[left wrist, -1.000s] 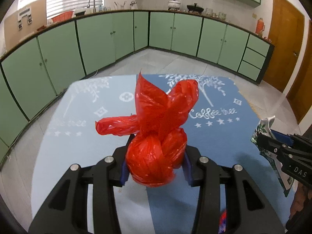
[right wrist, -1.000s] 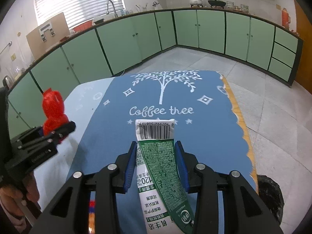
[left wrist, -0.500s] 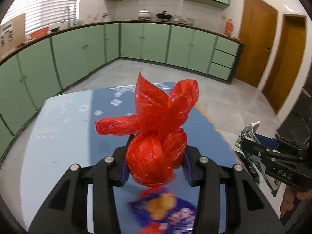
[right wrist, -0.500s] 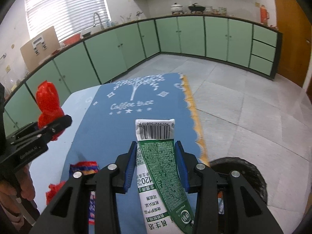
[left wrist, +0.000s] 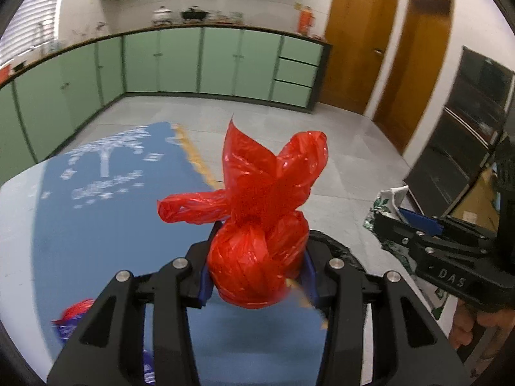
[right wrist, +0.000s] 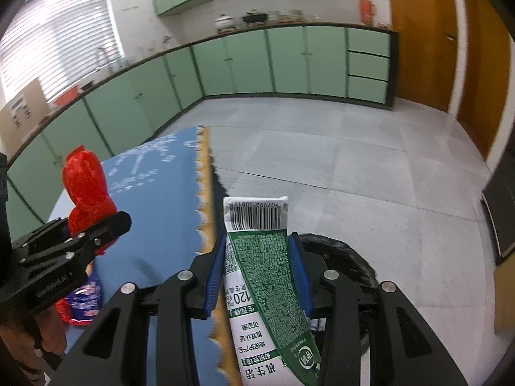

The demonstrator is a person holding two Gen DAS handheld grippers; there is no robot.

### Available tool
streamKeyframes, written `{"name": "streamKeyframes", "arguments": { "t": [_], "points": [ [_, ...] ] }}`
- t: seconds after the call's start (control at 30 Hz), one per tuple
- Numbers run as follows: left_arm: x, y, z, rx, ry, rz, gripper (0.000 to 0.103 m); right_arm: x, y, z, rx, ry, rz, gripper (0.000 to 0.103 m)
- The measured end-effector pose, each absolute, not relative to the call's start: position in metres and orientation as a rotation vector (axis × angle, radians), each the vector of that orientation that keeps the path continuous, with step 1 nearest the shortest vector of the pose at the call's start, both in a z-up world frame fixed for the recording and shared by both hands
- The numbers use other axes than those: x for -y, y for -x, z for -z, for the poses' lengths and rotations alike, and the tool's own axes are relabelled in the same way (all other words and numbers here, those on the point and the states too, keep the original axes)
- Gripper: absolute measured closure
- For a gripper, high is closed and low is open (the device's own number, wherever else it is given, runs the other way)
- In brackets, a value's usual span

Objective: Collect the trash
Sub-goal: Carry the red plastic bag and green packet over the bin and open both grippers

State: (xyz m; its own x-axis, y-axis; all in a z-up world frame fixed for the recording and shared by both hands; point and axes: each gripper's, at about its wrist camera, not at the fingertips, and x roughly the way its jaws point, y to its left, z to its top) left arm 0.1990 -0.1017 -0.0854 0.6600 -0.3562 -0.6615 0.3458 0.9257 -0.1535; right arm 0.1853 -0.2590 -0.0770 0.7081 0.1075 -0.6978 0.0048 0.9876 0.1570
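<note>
My left gripper [left wrist: 257, 271] is shut on a knotted red plastic bag [left wrist: 257, 225] and holds it above the right edge of the blue tablecloth [left wrist: 106, 225]. The bag also shows in the right wrist view [right wrist: 87, 189]. My right gripper [right wrist: 257, 270] is shut on a flattened green and white milk carton [right wrist: 260, 257] and holds it over a black trash bin [right wrist: 351, 263] on the floor beside the table. The carton also shows in the left wrist view [left wrist: 388, 199].
A red and blue snack wrapper [left wrist: 72, 318] lies on the tablecloth near the front; it also shows in the right wrist view [right wrist: 82, 299]. Green cabinets [right wrist: 289, 61] line the far walls. Grey tiled floor [right wrist: 370, 167] lies to the right, with wooden doors [left wrist: 357, 41] beyond.
Both grippers have swung to the right, from over the table toward its right edge. The black bin has come under my right gripper. Both grips are unchanged.
</note>
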Motion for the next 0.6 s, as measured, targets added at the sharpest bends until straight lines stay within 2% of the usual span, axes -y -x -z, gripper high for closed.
{"name": "streamKeyframes", "arguments": {
  "t": [0.27,0.6],
  "points": [
    [0.164,-0.217,0.11,-0.774,-0.043,0.486,0.061,0.316,-0.19,0.108,-0.827,-0.209,0.037,0.064],
    [0.198,-0.228,0.134,-0.787,-0.089,0.516,0.059,0.342,-0.198,0.122,-0.822,-0.228,0.077,0.064]
  ]
}}
